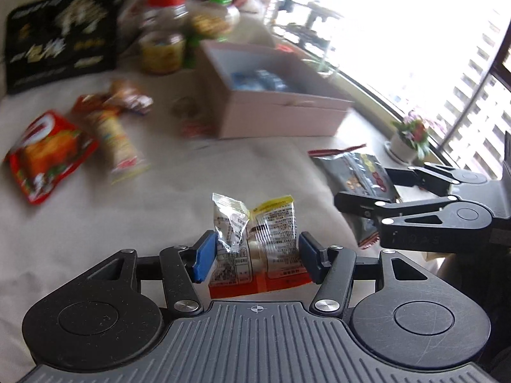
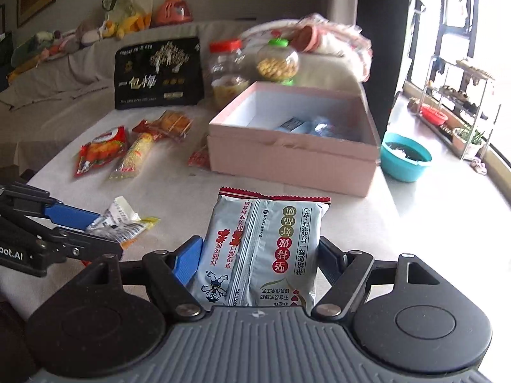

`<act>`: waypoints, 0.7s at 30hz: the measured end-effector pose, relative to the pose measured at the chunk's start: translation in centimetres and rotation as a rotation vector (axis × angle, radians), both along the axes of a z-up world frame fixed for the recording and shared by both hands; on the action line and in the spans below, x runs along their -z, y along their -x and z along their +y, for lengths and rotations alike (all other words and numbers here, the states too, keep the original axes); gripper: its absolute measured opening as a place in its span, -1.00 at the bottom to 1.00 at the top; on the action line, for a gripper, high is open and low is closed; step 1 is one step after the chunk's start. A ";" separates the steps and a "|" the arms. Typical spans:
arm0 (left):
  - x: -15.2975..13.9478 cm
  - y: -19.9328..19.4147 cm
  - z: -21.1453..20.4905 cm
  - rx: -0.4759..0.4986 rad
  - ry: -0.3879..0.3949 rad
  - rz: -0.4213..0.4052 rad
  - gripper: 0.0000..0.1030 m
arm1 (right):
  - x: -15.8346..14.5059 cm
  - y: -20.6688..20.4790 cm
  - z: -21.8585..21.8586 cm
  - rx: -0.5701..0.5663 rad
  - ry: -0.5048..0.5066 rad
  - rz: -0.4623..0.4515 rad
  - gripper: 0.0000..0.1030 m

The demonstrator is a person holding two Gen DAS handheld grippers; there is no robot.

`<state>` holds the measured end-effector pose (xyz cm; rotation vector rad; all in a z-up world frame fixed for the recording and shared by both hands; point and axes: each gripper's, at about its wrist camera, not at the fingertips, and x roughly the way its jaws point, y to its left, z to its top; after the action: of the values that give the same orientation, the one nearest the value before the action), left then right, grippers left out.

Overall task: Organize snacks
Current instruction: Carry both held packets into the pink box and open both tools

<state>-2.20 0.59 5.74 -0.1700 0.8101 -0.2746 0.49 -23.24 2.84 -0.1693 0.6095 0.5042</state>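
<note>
Each hand-held gripper pinches a snack: the left hand-held gripper [image 1: 255,257] clear packets [image 1: 255,239], the right hand-held gripper [image 2: 260,263] a grey pouch [image 2: 260,249]. Best carried level over the pink box [image 2: 293,153] before letting go.

Cloth-covered table [image 2: 166,188] carries pink box [image 2: 287,154], snack packets [image 2: 100,153], jars [image 2: 225,70]

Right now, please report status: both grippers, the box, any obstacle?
Left gripper shut on small clear packet. Right gripper shut on grey packet. Pink box open ahead. Nothing blocking.

Open box [image 2: 292,156] mid-table, jars [image 2: 225,70] behind it, loose packets [image 2: 100,151] to its left — bowl [image 2: 404,158] right of box.
</note>
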 end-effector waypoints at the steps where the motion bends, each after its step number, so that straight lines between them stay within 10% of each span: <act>1: -0.4 0.0 -0.6 0.016 -0.008 -0.011 0.21 | -0.3 0.2 -0.5 0.002 -0.007 -0.013 0.47; 13: -8.2 -8.8 -1.2 -0.023 0.061 -0.262 0.21 | -9.0 -2.8 -3.7 0.038 -0.086 -0.264 0.47; 21: -3.4 -27.9 -0.6 -0.087 0.131 0.043 0.21 | -10.8 -11.1 -3.3 0.103 -0.104 -0.202 0.47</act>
<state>25.71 0.03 9.09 -0.3346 0.8251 -0.2431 11.60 -26.58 13.65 -0.0880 0.3919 0.4122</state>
